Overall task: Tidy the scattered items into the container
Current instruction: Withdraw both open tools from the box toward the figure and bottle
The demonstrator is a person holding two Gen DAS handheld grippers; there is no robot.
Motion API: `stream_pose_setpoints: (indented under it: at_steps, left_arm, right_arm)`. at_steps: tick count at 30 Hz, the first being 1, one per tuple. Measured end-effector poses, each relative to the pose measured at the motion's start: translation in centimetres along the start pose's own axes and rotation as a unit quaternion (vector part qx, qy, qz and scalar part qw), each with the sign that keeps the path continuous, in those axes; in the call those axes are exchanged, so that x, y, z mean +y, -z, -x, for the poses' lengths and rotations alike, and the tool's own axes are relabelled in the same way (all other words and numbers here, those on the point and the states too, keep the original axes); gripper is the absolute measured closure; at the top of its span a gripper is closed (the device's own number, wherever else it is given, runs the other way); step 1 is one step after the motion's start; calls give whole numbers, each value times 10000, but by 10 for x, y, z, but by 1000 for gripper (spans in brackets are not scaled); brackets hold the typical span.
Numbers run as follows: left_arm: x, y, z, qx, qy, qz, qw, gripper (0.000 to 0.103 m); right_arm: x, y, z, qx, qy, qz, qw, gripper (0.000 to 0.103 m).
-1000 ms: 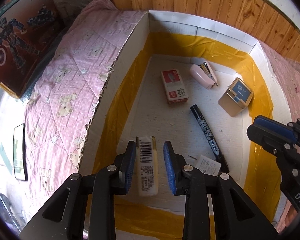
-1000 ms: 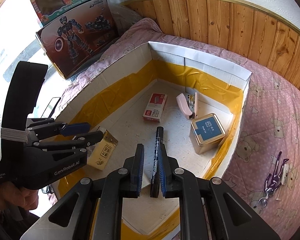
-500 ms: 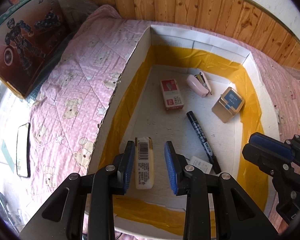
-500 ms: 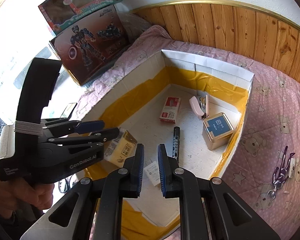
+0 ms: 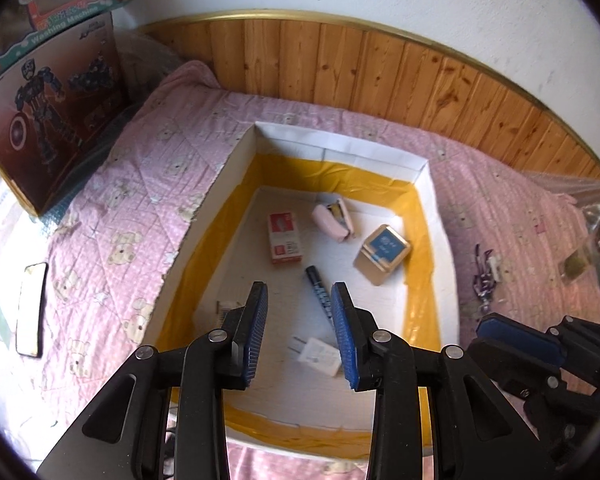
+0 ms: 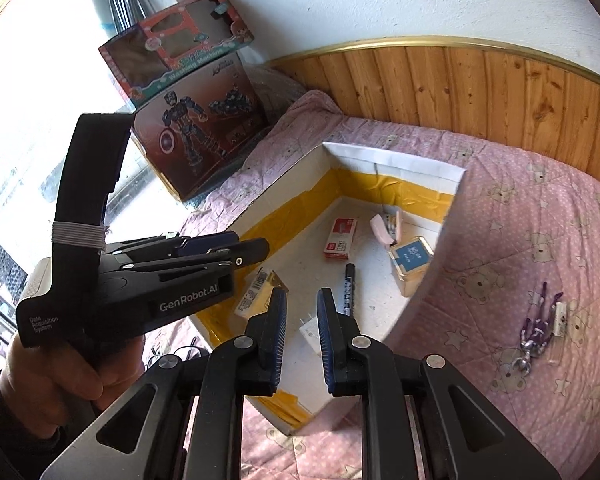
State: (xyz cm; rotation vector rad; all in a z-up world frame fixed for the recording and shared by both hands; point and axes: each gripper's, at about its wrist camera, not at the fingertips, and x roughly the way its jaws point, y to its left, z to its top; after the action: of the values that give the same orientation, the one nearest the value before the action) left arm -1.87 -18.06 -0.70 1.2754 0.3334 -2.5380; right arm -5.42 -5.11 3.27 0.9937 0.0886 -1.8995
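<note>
Both grippers are hanging empty over the cardboard box (image 5: 236, 160): the left gripper (image 5: 300, 332) and right gripper (image 6: 302, 340) are each opening their jaws on nothing. Marker (image 5: 320, 292), stapler (image 5: 334, 222) and tin (image 5: 382, 248) are lying inside; a purple keychain (image 6: 538, 330) is waiting on the quilt (image 6: 520, 220)

The scene is viewed from two wrist fisheye cameras, each aimed steeply downward along its own fingers from above the near end of the white box (image 5: 428, 216) (image 6: 440, 176). The box interior, pink quilt (image 5: 148, 184) (image 6: 540, 240) and wood panelling (image 5: 380, 72) (image 6: 480, 88) are shared by both.
</note>
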Motion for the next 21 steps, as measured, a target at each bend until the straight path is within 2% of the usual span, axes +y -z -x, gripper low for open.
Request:
stream_pose_setpoints:
  at_steps: [9,21]
  left_arm:
    - [-39,-1,23,-281,512,-173,9981,68]
    - [-136,15,21,-169,1033,-1060,9888,68]
  right_arm:
    - [-52,13,55,-321,212,-539,9978,86]
    - [-101,48,78,-204,581,-963,9934,85]
